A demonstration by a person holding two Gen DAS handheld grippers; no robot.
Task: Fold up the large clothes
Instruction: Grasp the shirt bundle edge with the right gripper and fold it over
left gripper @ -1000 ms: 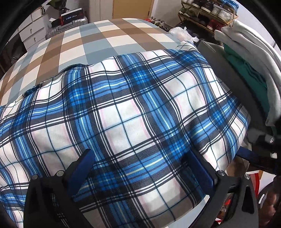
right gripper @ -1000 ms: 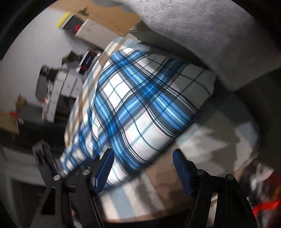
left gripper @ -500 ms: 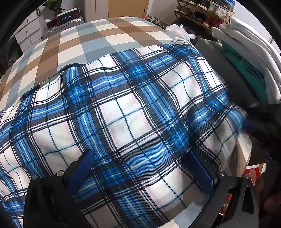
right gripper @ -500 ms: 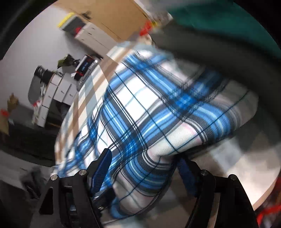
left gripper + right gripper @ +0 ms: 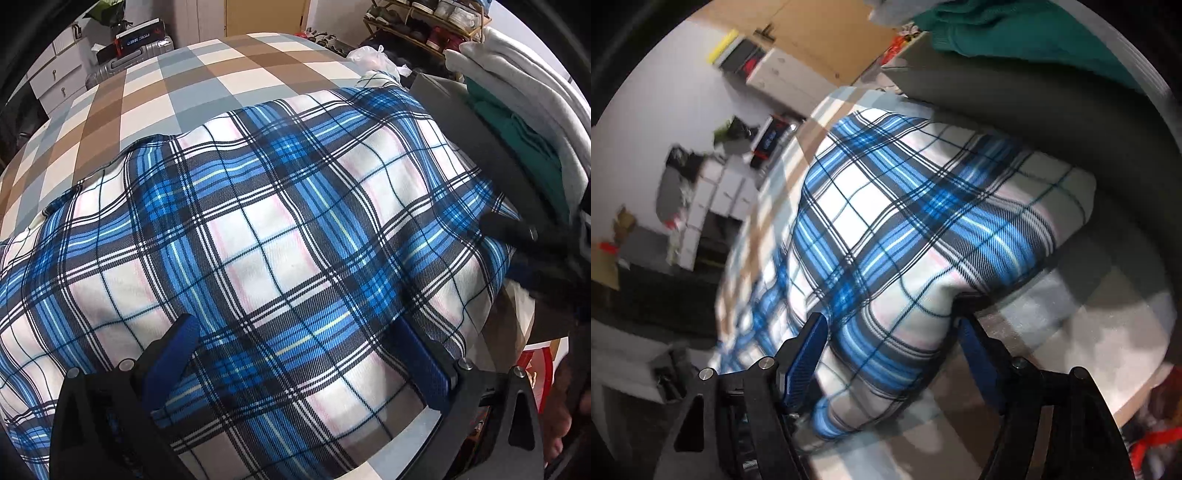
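A folded blue, white and black plaid garment (image 5: 280, 236) lies on a bed with a brown, grey and cream checked cover (image 5: 207, 81). My left gripper (image 5: 293, 325) points down onto the garment's near edge. Its blue pads (image 5: 173, 354) stand wide apart and the cloth runs flat between them. My right gripper (image 5: 890, 323) is open around the garment's right-hand corner (image 5: 905, 295), which bulges up between its blue fingers (image 5: 807, 354). Its dark body shows at the garment's right edge (image 5: 532, 247) in the left wrist view.
A stack of folded grey (image 5: 524, 85) and green clothes (image 5: 517, 147) sits on a dark slab (image 5: 465, 118) right of the garment. A shoe rack (image 5: 424, 26), a silver suitcase (image 5: 140, 59) and white drawers (image 5: 55, 81) stand beyond the bed. The bed's edge runs close to my right gripper.
My right gripper has slid in from beside the garment, so the folded corner now sits between its fingers, slightly raised. My left gripper has stayed where it was.
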